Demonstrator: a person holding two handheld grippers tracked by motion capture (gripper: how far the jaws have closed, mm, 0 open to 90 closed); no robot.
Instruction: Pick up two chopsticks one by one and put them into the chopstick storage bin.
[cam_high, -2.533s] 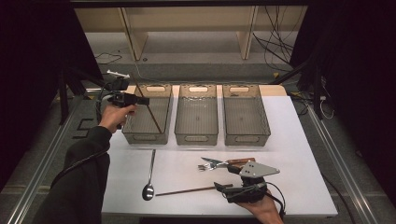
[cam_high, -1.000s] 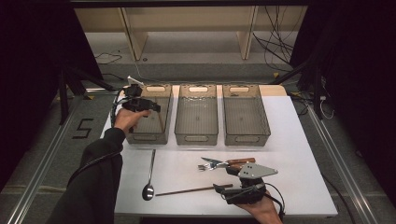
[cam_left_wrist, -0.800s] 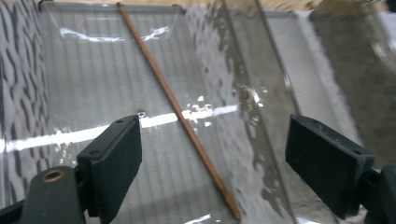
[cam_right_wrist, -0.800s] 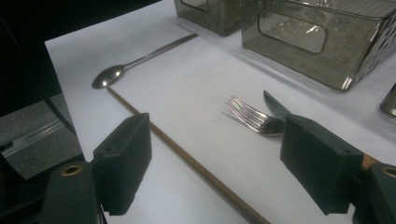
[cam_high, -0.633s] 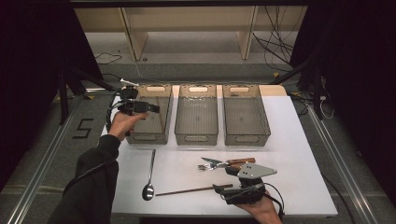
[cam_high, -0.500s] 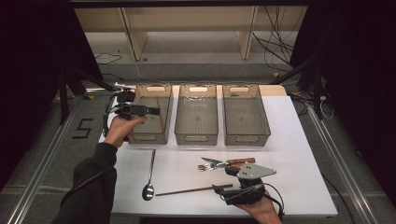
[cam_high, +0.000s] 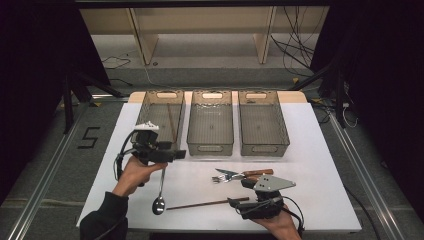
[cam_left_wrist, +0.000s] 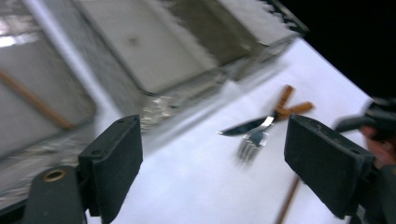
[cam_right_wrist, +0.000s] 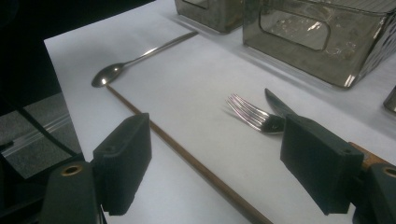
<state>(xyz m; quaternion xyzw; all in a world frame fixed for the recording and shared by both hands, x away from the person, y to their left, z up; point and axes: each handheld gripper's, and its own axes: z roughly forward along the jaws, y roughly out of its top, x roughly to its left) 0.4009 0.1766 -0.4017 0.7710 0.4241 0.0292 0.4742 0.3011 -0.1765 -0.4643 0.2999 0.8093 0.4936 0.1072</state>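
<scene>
white table (cam_high: 320, 150), dark surround, shelving beyond at 12 o'clock.

item: three clear bins in a row at 12 o'clock. left bin (cam_high: 150, 111) holds one brown chopstick (cam_high: 171, 123); middle bin (cam_high: 211, 120) and right bin (cam_high: 262, 120) look empty.

item: spoon (cam_high: 159, 196), at 8 o'clock, bowl toward me, handle running up under my left gripper.

item: second chopstick (cam_high: 205, 203), lying flat at 6 o'clock, its tip just beside my right gripper.

item: fork (cam_right_wrist: 254, 115) and knife (cam_high: 250, 173), wooden handles, touching, crossed near 5 o'clock.

item: my left gripper (cam_high: 172, 153). half a second ago it was up at the left bin's near corner; now it has dropped back toward me and hangs over the spoon handle, jaws wide, nothing between them.

item: my right gripper (cam_right_wrist: 215, 168), low at 5 o'clock, unmoved, jaws spread wide, empty, straddling the loose chopstick.

judgement: one stick is delivered to the left bin; cutlery sorting looks underway, four pieces left. spoon is likely next for my left.
</scene>
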